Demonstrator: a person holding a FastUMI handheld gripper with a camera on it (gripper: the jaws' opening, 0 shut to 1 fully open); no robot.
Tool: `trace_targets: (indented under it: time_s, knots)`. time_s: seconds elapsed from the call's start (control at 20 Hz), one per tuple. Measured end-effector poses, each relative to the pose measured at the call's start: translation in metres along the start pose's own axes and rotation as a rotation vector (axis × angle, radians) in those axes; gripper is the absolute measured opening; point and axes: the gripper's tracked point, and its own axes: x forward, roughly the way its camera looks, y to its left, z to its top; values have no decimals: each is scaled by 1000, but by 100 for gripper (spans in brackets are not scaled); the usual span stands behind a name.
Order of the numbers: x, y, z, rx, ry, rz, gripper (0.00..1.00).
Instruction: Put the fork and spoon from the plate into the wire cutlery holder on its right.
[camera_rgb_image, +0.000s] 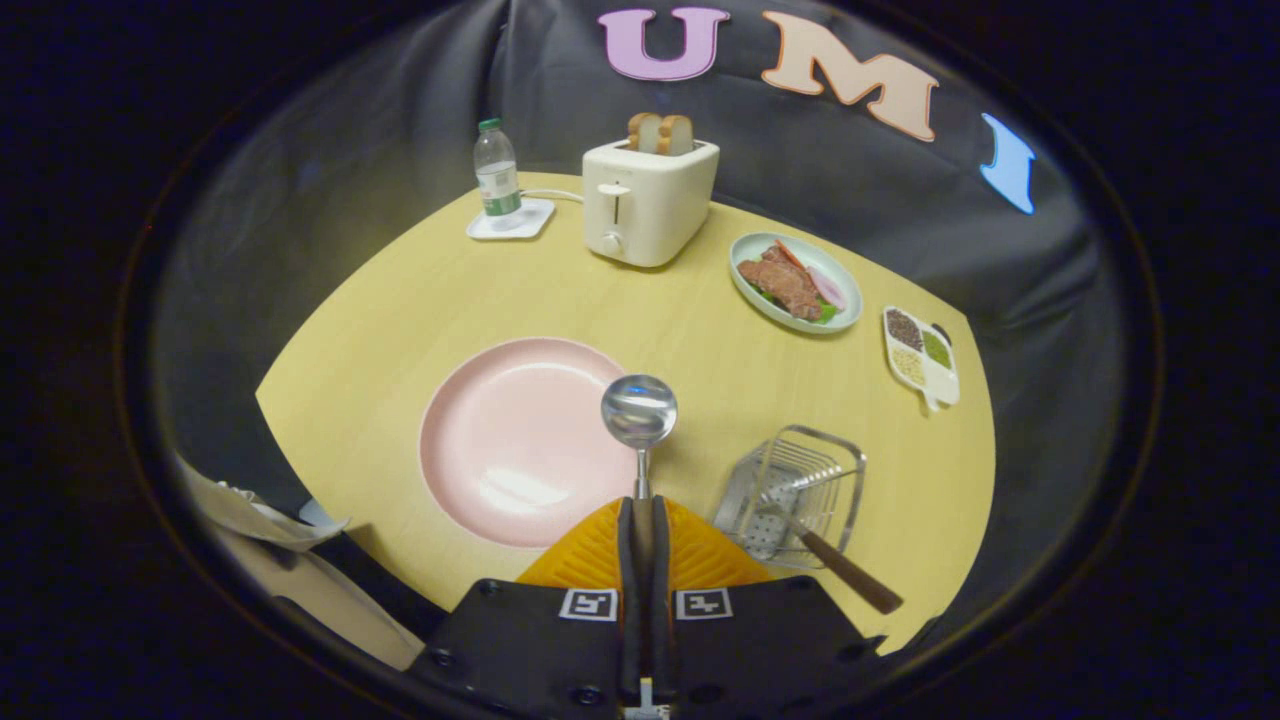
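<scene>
Tongs (641, 520) pinch the spoon (639, 412) level above the pink plate (510, 440)

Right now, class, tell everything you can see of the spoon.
The spoon is shiny metal with a round, mirror-like bowl and a thin neck. The gripper has its jaws shut on the handle, holding it lifted, bowl pointing forward beyond them, over the pink plate's right rim. Its handle is hidden between the jaws.

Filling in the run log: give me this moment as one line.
tongs: shut on spoon | spoon: held above pink plate | fork: in wire cutlery holder | next: spoon to holder
</scene>
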Motion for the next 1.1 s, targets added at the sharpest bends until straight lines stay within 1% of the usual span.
trace_targets:
  time_s: [0.2, 0.35, 0.5, 0.7, 0.85, 1.1]
  knots:
    - [-17, -35, -5, -9, 51, -6, 7]
    - [-27, -55, -14, 1, 117, 15, 7]
    - [-30, -78, -25, 8, 193, 0, 7]
    - [-28, -84, -36, 16, 298, 25, 8]
    - [-23, -87, -32, 10, 316, 24, 8]
    - [-19, -82, -22, 29, 298, 34, 16]
